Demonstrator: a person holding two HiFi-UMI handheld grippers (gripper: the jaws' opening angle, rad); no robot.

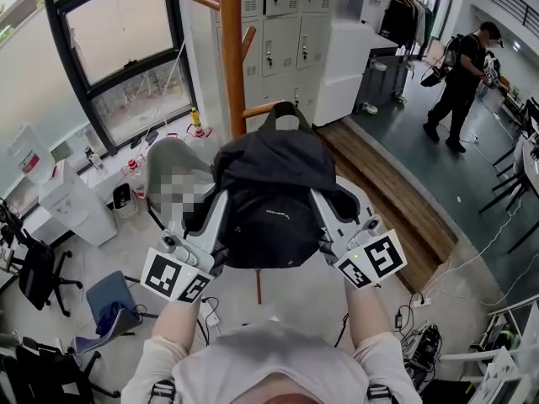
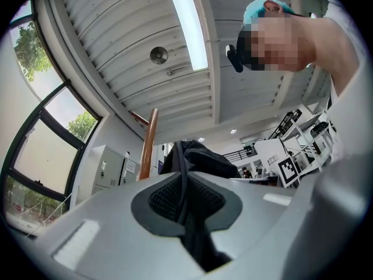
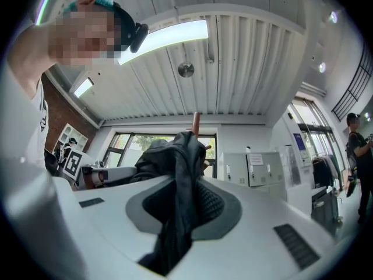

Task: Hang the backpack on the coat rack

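Observation:
A black backpack hangs in the air between my two grippers, right in front of the wooden coat rack. Its top loop is level with a side peg. My left gripper is shut on the bag's left side, and my right gripper is shut on its right side. In the left gripper view, black fabric is pinched between the pads, with the pole behind. The right gripper view shows a fold of the bag clamped likewise, and the pole's tip above it.
Grey lockers stand behind the rack, with a big window to the left. A grey chair sits below the bag. A person walks at the far right. Office chairs and floor cables surround me.

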